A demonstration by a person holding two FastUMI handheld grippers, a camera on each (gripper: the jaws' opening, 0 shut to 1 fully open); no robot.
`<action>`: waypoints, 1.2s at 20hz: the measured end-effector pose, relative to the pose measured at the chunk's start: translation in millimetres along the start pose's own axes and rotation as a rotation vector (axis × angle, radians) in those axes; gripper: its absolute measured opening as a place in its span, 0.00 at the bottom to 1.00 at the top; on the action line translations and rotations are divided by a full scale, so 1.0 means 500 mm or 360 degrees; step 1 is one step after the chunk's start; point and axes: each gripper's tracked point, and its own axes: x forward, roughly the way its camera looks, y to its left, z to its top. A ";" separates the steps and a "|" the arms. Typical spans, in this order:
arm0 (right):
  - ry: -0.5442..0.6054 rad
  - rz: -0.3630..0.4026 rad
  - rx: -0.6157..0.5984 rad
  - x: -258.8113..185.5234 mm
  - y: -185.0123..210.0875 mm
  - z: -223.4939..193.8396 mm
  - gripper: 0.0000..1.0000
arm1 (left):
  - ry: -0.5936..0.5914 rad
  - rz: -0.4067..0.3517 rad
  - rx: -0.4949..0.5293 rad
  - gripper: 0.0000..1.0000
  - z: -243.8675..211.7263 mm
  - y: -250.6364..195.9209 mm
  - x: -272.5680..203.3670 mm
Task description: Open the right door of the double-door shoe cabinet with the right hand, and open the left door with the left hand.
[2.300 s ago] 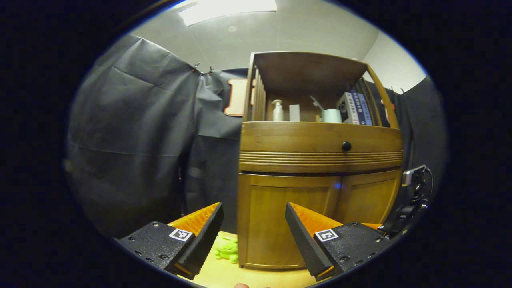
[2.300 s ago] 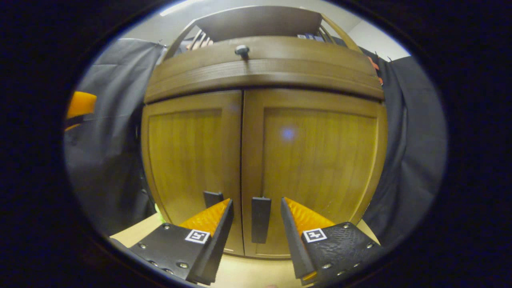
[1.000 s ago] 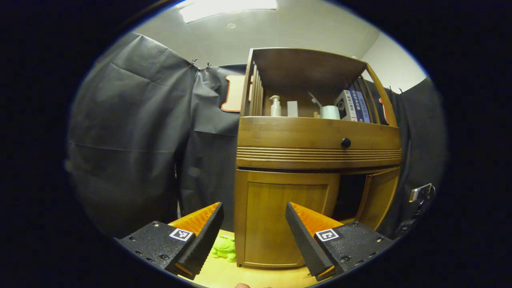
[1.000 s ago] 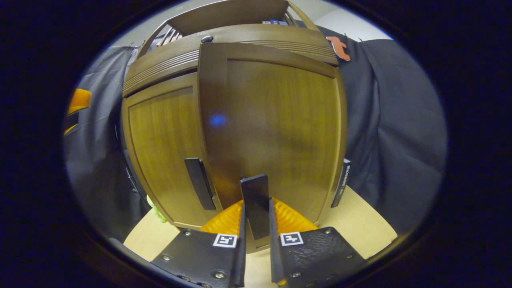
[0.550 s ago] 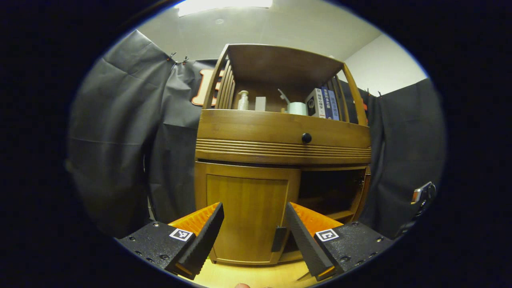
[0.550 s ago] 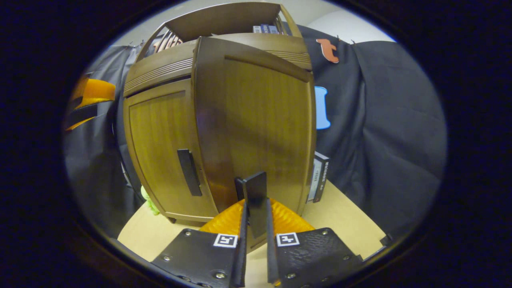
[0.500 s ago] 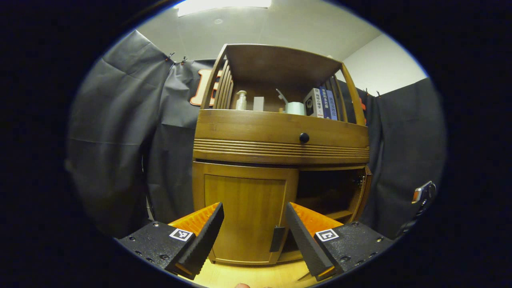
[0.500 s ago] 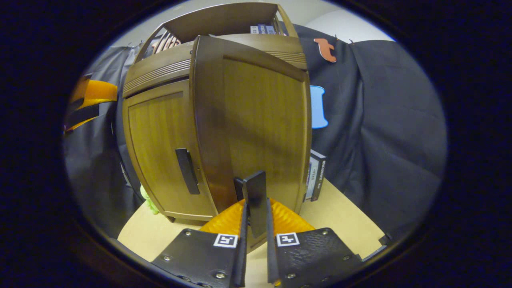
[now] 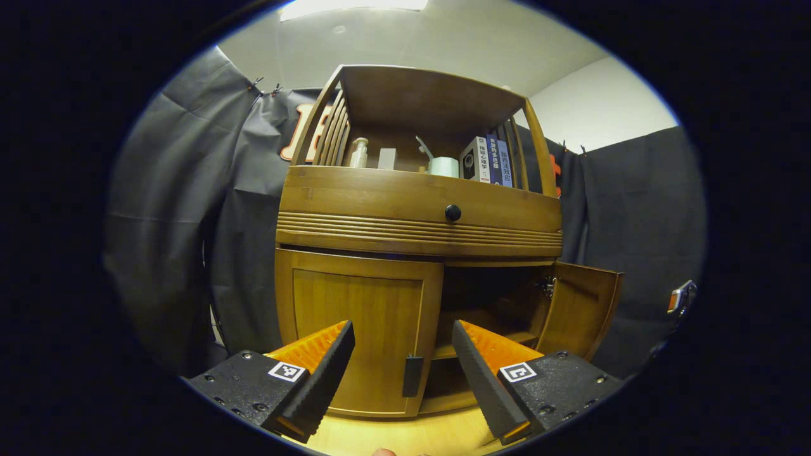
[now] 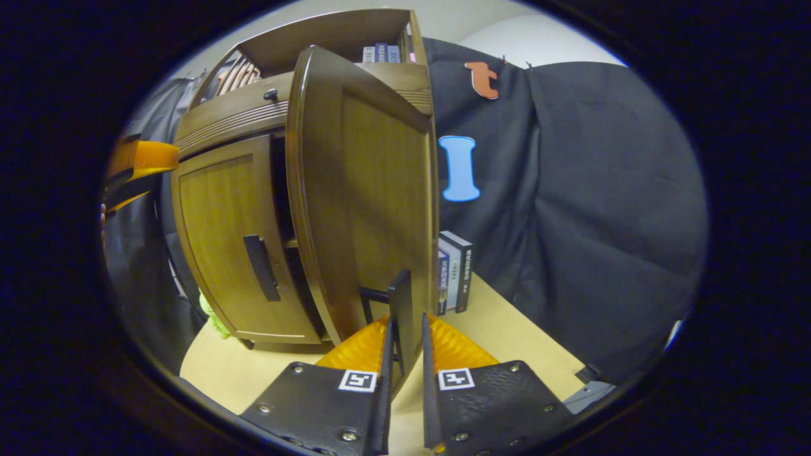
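The wooden shoe cabinet (image 9: 418, 209) stands ahead on a tan table. Its right door (image 10: 374, 190) is swung wide open, and my right gripper (image 10: 403, 329) is shut on that door's black handle (image 10: 400, 310). In the left gripper view the open right door (image 9: 580, 307) sticks out at the right, baring a dark inside with a shelf. The left door (image 9: 355, 335) is closed, its black handle (image 9: 412, 376) low on its right edge. My left gripper (image 9: 402, 354) is open, a short way in front of that handle, with nothing between its fingers.
The top shelf holds a pump bottle (image 9: 358, 152), a white roll (image 9: 443, 166) and books (image 9: 488, 159). More books (image 10: 456, 278) stand on the table behind the open door. A green toy (image 10: 212, 313) lies left of the cabinet. Black cloth walls surround it.
The right door has swung from closed to wide open with my right gripper shut on its handle. My left gripper has shifted right until the left door's handle lies between its fingers' line.
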 end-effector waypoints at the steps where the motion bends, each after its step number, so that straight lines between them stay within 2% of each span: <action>1: -0.0016 -0.0008 0.0006 0.000 -0.001 0.005 0.21 | 0.0003 -0.0010 -0.0006 0.95 -0.002 -0.005 0.002; 6: -0.0042 -0.0085 0.0009 -0.005 -0.030 0.009 0.21 | 0.0016 -0.0076 -0.0050 0.95 -0.009 -0.038 0.013; 9: -0.0052 -0.0231 0.0024 -0.004 -0.071 0.014 0.19 | 0.0013 -0.0104 -0.0070 0.95 -0.012 -0.054 0.017; 14: -0.0063 -0.0389 0.0071 -0.024 -0.125 0.016 0.24 | 0.0040 -0.0173 -0.0097 0.95 -0.025 -0.089 0.030; 21: -0.0147 -0.0404 0.0050 -0.030 -0.133 0.053 0.26 | 0.0082 -0.0255 -0.0085 0.95 -0.043 -0.127 0.048; 22: -0.0169 -0.0395 0.0049 -0.032 -0.127 0.064 0.26 | 0.0086 -0.0259 -0.0082 0.92 -0.045 -0.129 0.050; 24: -0.0210 -0.0371 0.0032 -0.035 -0.118 0.087 0.26 | 0.0088 -0.0254 -0.0075 0.92 -0.048 -0.126 0.055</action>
